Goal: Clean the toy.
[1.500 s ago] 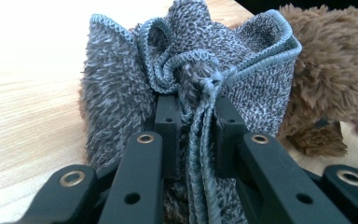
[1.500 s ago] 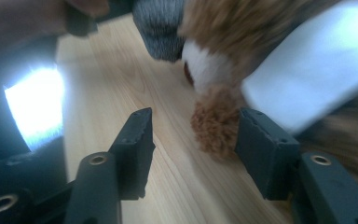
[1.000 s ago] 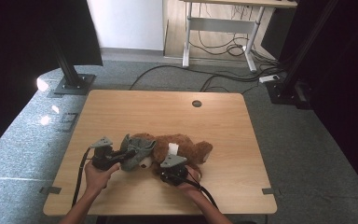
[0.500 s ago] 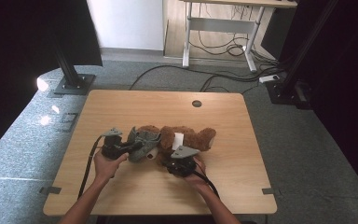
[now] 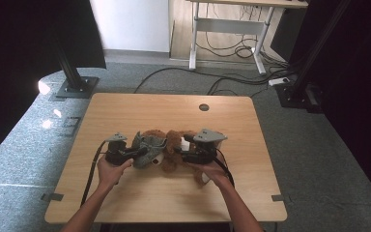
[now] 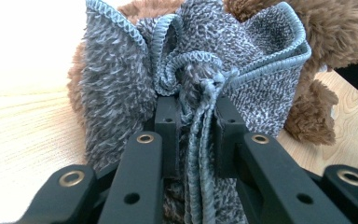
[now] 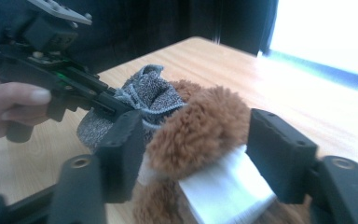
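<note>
Tongs update: my left tongs (image 6: 196, 116) pinch nubby grey knit cloth (image 6: 121, 88); right tongs (image 7: 196, 154), just opening, straddle the fluffy brown plush (image 7: 200, 126).

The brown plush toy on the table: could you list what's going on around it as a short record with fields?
toy: brown plush toy lying on the wooden table
clothing: grey knitted garment on the toy
tag: white label on the toy
left gripper: shut on a bunched fold of the garment
right gripper: jaws have just been opening, a furry part of the toy between them, not pinched
</note>
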`<action>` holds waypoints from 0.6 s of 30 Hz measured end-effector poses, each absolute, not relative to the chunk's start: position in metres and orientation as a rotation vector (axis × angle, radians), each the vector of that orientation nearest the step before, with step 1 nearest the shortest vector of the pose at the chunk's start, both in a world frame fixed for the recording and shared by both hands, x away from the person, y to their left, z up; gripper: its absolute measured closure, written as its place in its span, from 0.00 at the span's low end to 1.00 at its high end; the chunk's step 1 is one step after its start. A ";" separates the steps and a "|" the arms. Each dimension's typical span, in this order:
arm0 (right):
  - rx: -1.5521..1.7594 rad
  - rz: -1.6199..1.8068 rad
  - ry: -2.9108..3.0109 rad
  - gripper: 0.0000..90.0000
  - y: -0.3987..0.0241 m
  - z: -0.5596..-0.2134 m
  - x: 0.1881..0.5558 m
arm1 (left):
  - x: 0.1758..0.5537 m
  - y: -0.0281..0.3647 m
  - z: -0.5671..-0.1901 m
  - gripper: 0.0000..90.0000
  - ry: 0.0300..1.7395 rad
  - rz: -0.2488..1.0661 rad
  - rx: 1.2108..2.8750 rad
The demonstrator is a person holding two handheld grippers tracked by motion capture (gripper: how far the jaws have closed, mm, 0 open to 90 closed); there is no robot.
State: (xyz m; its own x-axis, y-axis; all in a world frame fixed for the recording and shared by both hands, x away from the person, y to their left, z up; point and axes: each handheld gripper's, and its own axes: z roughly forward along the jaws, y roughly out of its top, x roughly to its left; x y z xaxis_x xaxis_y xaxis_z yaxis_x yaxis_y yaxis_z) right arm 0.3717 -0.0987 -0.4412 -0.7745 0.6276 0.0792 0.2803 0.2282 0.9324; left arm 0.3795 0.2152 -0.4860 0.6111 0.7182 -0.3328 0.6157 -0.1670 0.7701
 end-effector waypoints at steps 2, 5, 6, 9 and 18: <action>0.880 1.525 2.229 0.38 -0.090 -0.445 0.381 | 0.380 0.215 -0.486 0.84 1.071 0.135 1.862; 0.926 1.488 2.270 0.47 -0.080 -0.454 0.395 | 0.380 0.215 -0.486 0.84 1.071 0.137 1.860; 0.928 1.475 2.280 0.55 -0.077 -0.456 0.397 | 0.380 0.215 -0.487 0.84 1.072 0.139 1.860; 0.906 1.425 2.303 0.76 -0.074 -0.463 0.398 | 0.379 0.218 -0.488 0.83 1.075 0.131 1.860; 0.822 1.482 2.339 0.84 -0.081 -0.499 0.353 | 0.361 0.234 -0.463 0.83 0.996 0.055 1.718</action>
